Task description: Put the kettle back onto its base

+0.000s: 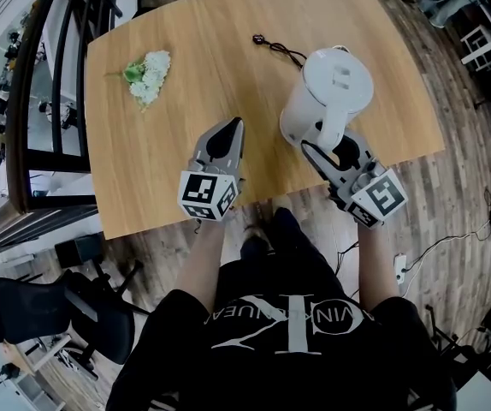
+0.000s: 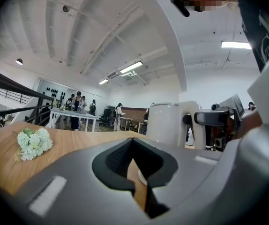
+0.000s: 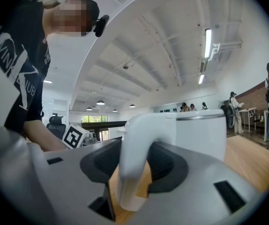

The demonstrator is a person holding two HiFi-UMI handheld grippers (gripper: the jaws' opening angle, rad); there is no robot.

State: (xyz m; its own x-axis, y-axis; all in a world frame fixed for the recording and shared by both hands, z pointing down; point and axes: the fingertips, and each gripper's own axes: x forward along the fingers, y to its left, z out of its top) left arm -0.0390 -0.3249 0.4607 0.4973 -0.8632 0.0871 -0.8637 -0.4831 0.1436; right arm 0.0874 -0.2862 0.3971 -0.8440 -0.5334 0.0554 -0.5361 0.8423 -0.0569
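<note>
torso (image 1: 288,324): 6 o'clock, clear of the work.
counter (image 1: 228,58): wood, carries everything.
kettle (image 1: 327,92): upright, counter's 4 o'clock; base not separately visible, possibly under it.
right gripper (image 1: 331,148): fingers spread, straddling handle (image 3: 134,163), no pinch.
left gripper (image 1: 228,131): fingers pressed together, empty.
risk: sideways finger drag on handle tips kettle; seating unverified.

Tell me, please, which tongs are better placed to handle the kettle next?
Right. The right tongs sit open around the handle of the kettle, not visibly squeezing it, so closing would probably grip it. The left tongs are shut and empty, beside the kettle without touching it.
</note>
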